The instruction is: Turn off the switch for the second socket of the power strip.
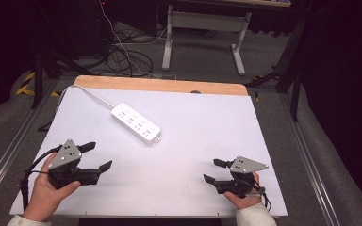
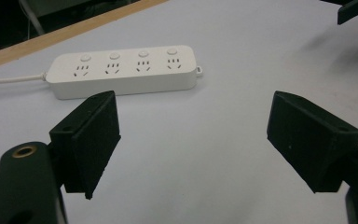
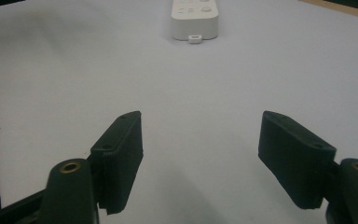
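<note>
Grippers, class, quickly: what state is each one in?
Left gripper: open, holding nothing.
Right gripper: open, holding nothing.

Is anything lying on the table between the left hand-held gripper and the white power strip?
Nothing. In the left gripper view, bare white table runs from the open left hand-held gripper up to the power strip; the high view shows the same.

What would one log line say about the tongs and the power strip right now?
left tongs: open, empty | right tongs: open, empty | power strip: flat on table, untouched, nothing plugged in
</note>
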Demonstrator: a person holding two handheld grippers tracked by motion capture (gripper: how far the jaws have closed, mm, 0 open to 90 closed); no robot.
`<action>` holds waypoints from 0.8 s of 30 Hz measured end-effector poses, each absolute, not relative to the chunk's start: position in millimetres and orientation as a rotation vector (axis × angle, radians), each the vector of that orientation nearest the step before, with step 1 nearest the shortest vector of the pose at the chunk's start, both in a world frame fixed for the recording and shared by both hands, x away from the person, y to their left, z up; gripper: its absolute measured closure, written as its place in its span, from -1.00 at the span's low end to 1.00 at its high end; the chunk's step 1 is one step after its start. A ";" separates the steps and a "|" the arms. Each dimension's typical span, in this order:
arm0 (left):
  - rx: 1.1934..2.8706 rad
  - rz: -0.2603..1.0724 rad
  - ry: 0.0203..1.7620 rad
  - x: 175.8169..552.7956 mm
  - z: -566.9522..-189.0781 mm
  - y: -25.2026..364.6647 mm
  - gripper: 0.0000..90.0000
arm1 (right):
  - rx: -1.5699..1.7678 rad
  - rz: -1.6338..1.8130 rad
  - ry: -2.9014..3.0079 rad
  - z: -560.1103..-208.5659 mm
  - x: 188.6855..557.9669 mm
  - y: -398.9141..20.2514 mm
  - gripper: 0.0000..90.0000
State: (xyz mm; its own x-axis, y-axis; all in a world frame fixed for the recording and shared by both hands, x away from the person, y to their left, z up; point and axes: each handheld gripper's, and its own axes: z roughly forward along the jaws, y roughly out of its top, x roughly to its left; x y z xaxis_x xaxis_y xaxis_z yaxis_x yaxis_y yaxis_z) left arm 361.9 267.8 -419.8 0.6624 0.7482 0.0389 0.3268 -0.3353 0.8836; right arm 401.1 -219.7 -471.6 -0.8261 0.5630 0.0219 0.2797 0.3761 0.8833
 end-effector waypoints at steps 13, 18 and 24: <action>1.859 0.472 0.932 355.3 -453.9 286.0 -0.64 | 0.737 1.429 2.353 -470.9 399.6 -220.4 -0.29; 1.915 0.508 0.920 353.7 -461.1 287.3 -0.68 | 0.736 1.426 2.357 -470.8 399.8 -220.8 -0.29; 1.925 0.491 0.922 350.1 -470.1 290.9 -0.72 | 0.737 1.427 2.356 -471.2 399.7 -220.3 -0.29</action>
